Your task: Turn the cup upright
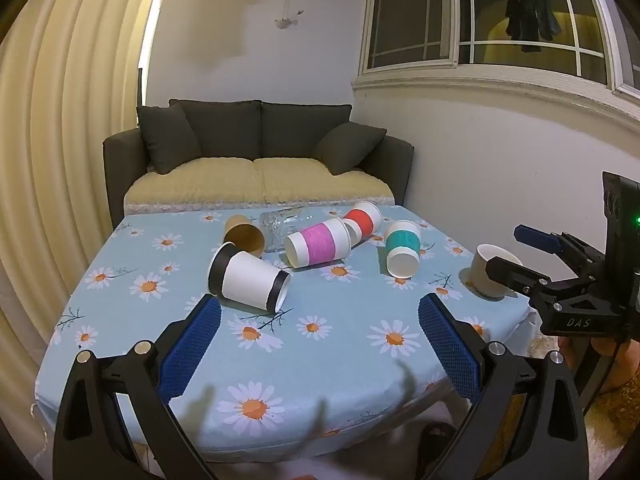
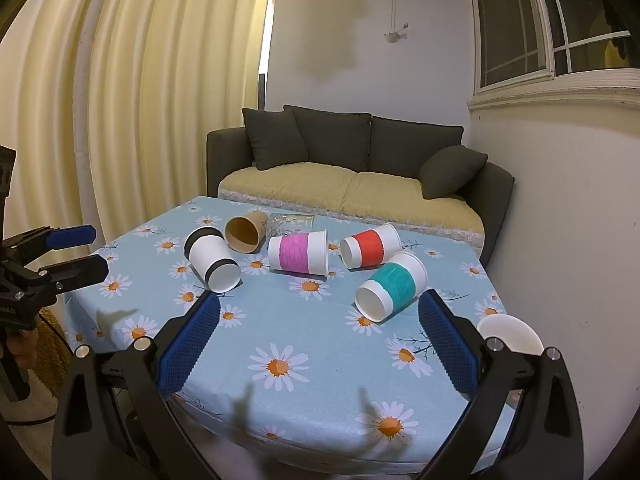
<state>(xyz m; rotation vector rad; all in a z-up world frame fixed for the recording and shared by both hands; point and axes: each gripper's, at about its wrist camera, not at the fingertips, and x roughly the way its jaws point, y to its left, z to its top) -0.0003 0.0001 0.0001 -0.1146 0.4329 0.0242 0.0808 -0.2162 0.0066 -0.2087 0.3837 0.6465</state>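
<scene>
While your left gripper [image 1: 319, 312] hangs over the surface [image 1: 344, 364] with jaws spread wide and empty, the black-banded cup [image 1: 250, 280] lies on its side just past its left jaw. Your right gripper [image 2: 319, 312] is also wide open, holding nothing; the teal cup [image 2: 392, 290] lies tipped just ahead, inside its right jaw. Pink cup [image 2: 298, 258], red cup [image 2: 370, 246] and brown cup [image 2: 245, 232] lie on their sides further out; one beige cup [image 1: 490, 274] stands upright beside the right gripper

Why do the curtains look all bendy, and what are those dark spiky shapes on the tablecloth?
Left wrist view: the fisheye lens bows the curtain and window frame. Both views: the spiky shapes are shadows falling on the tablecloth near its front edge.
</scene>
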